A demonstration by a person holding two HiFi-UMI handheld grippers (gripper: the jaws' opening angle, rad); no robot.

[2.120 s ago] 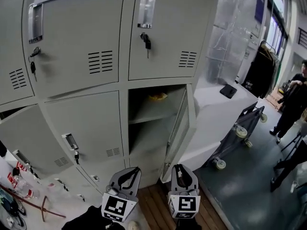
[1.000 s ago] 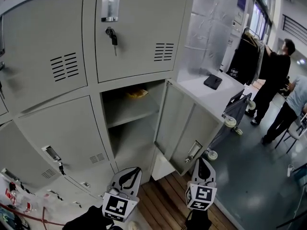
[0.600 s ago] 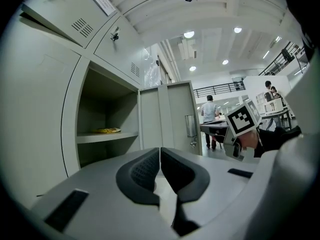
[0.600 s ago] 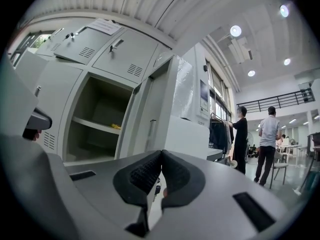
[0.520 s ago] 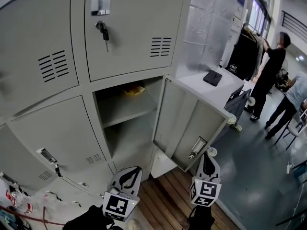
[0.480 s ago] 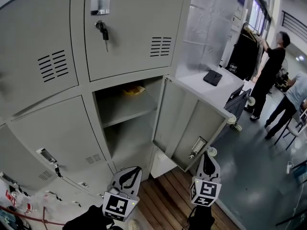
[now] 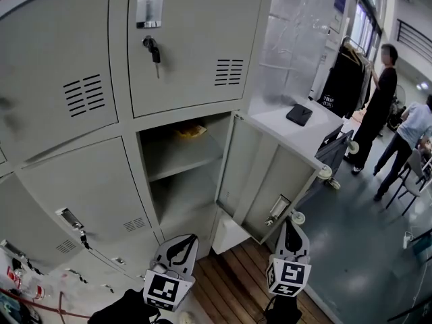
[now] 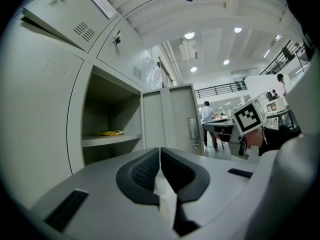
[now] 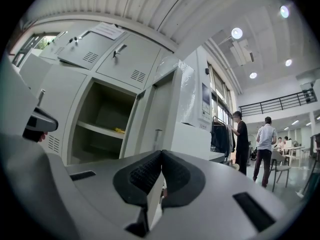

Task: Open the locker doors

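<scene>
Open locker door (image 7: 266, 174) just ahead of right gripper (image 7: 291, 223), fingers (image 9: 145, 176) together

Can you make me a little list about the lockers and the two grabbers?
Open door: one locker door, standing out to the right
Inside: a shelf with something yellow on it
Door above: closed, key in its lock
Left gripper: shut, holding nothing
Right gripper: shut, holding nothing, near the open door's handle
</scene>
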